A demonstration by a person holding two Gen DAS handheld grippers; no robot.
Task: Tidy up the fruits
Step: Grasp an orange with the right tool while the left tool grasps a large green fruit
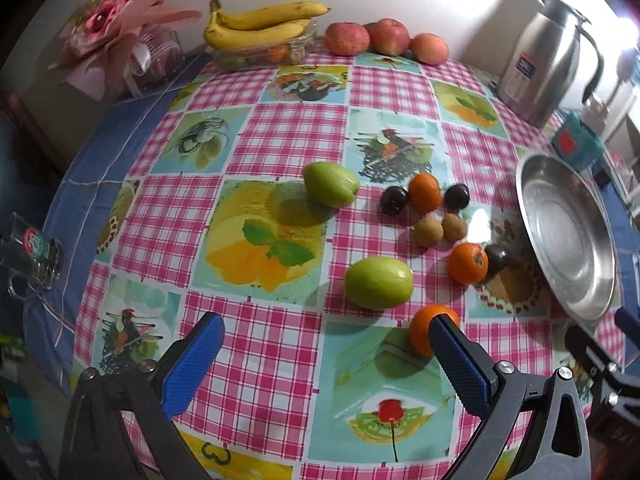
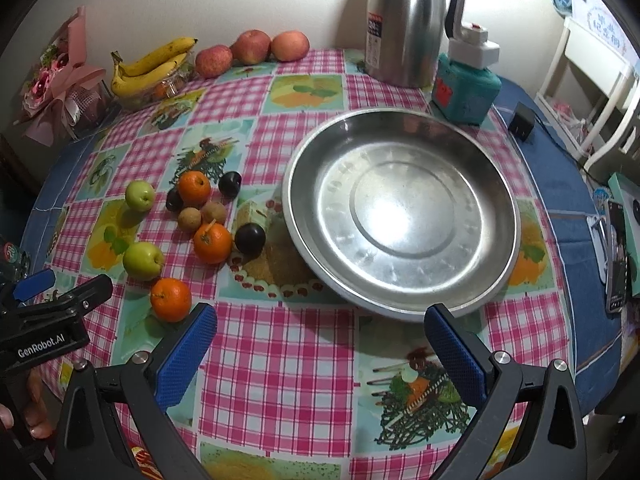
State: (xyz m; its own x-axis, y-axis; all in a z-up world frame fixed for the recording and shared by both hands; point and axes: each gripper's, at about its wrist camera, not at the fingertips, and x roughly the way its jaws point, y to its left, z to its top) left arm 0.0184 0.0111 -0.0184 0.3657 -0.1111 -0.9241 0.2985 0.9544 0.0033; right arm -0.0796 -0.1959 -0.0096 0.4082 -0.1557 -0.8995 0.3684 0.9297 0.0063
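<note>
- Left gripper, right gripper: jaws standing apart, gripping nothing.
- Pan: sitting empty.
- Oranges: risking rolling off the tabletop if nudged.

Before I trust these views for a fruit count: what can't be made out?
- Glass bowl contents, both views: bananas cover them.
- Nearest orange, left wrist: partly behind the left gripper finger.
- Flask top, right wrist: cut off by the edge.

We see pink-checked tablecloth w/ fruit pics, silver plate, orange tangerines, green apples, blue gripper pads.
</note>
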